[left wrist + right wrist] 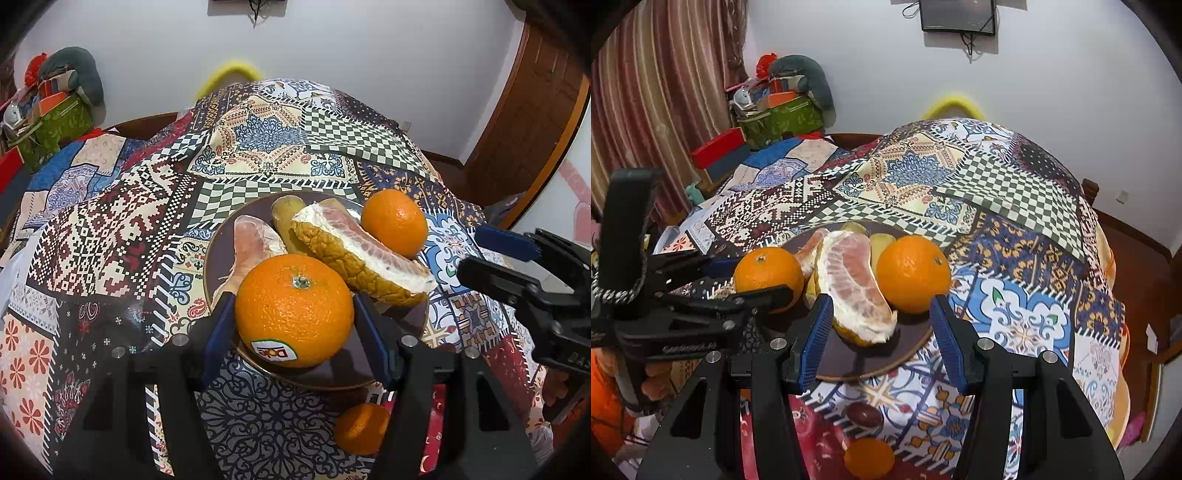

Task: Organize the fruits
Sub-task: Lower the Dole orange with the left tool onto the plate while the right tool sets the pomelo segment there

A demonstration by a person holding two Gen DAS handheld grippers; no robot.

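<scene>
A dark round plate on the patterned cloth holds a rind-on pomelo wedge, a peeled pomelo piece, a yellowish fruit and an orange. My left gripper is shut on a big stickered orange over the plate's near rim; the right wrist view shows that orange at the left. My right gripper is open and empty, its pads either side of the pomelo wedge and short of the other orange. From the left wrist view the right gripper hangs off the plate's right side.
A small mandarin lies on the cloth in front of the plate, with a dark oval fruit near it. Boxes and bags are piled at the far left. A person's hand holds the left gripper's handle.
</scene>
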